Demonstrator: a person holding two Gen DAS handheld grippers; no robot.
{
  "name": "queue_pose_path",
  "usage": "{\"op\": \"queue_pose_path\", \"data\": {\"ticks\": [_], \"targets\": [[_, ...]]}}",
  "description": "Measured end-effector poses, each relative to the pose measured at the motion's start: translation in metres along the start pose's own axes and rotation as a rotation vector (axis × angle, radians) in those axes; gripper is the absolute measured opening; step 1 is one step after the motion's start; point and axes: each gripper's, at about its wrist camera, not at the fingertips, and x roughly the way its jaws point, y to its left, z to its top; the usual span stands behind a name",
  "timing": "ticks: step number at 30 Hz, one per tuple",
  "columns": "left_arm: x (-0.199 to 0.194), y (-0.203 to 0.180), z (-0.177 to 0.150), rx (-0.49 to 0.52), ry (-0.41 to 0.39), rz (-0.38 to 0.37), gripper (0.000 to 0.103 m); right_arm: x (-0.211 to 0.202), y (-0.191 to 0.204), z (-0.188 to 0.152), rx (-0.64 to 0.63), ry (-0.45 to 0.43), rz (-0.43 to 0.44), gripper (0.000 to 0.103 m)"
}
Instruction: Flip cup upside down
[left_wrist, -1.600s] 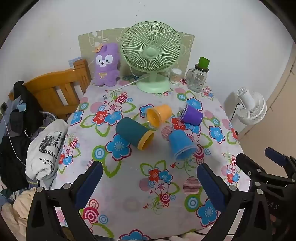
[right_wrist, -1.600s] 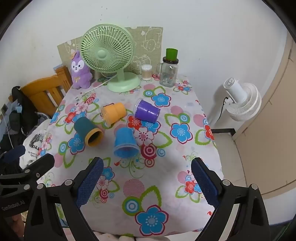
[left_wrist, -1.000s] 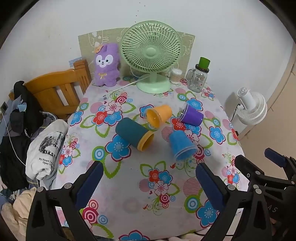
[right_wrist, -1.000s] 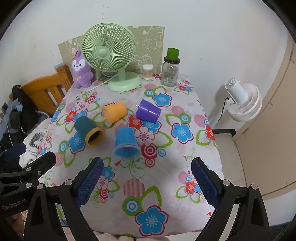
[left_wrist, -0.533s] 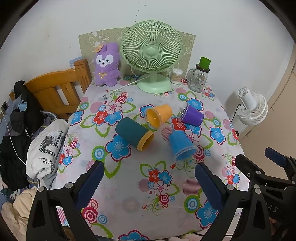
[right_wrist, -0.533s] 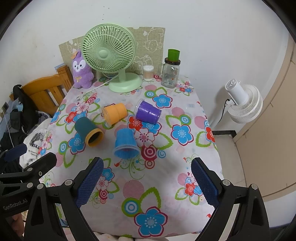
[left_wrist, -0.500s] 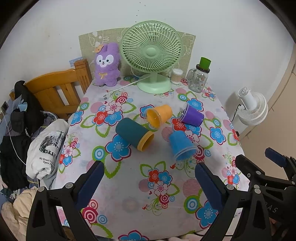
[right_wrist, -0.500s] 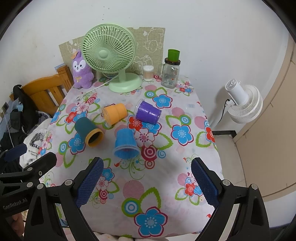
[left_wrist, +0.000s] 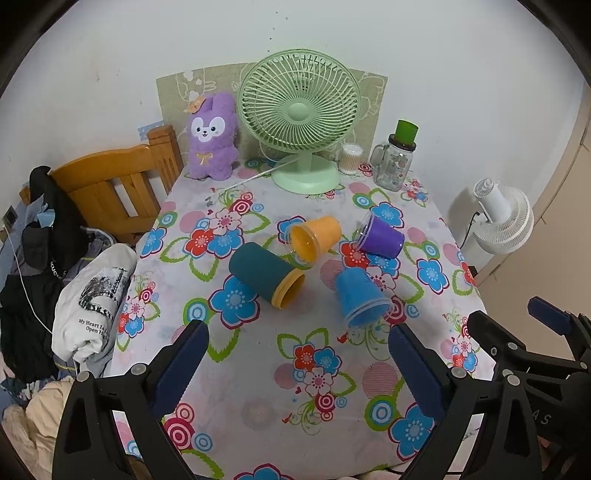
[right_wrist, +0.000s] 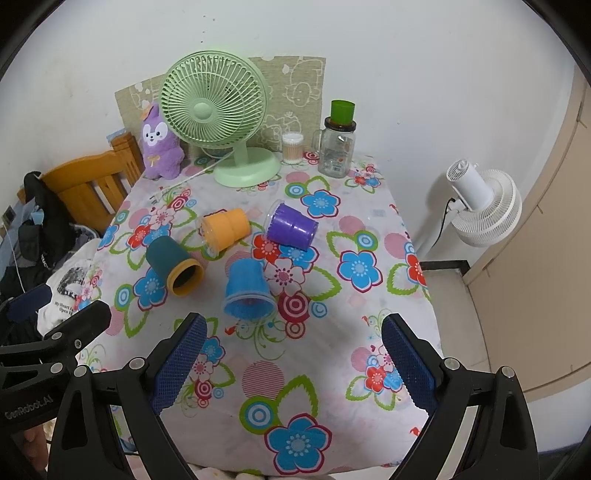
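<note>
Four plastic cups on their sides on floral worktop (right_wrist: 332, 354); nearest, blue tapered plastic cup (right_wrist: 246, 290). Probably light, stiff, slippery: best gripped across mid-wall. Left tool (left_wrist: 295, 365) and right tool (right_wrist: 291, 363) wide open, empty.

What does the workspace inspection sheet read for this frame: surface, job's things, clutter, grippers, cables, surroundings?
Surface: table under a floral cloth.
Job's things: four cups on their sides, none flipped: teal cup, orange cup, purple cup, blue cup.
Clutter: green fan, plush rabbit, glass jar, swab pot along the back edge.
Grippers: left gripper and right gripper open, above the near edge, holding nothing.
Cables: fan cord on the cloth.
Surroundings: wooden chair, clothes pile, white floor fan.
</note>
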Motion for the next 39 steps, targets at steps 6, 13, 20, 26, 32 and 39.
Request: {"op": "queue_pose_path", "data": {"ticks": [6, 13, 20, 26, 32, 39], "targets": [[0.000, -0.001, -0.001, 0.003, -0.003, 0.008, 0.098, 0.000, -0.001, 0.002, 0.001, 0.002, -0.001, 0.097], [0.001, -0.001, 0.000, 0.006, -0.005, 0.008, 0.097, 0.000, 0.000, 0.001, 0.001, 0.001, -0.003, 0.097], [0.001, -0.002, 0.000, 0.007, -0.002, 0.007, 0.097, 0.001, 0.000, -0.001, 0.002, 0.005, -0.006, 0.097], [0.001, -0.002, -0.001, 0.011, -0.001, 0.007, 0.097, 0.002, 0.001, -0.002, -0.007, 0.004, -0.006, 0.097], [0.002, -0.002, 0.003, 0.022, 0.002, 0.007, 0.097, 0.003, 0.002, 0.001, -0.011, 0.006, -0.002, 0.097], [0.008, 0.000, 0.013, 0.047, 0.013, -0.001, 0.097, 0.009, 0.004, 0.010, -0.017, 0.029, 0.008, 0.097]]}}
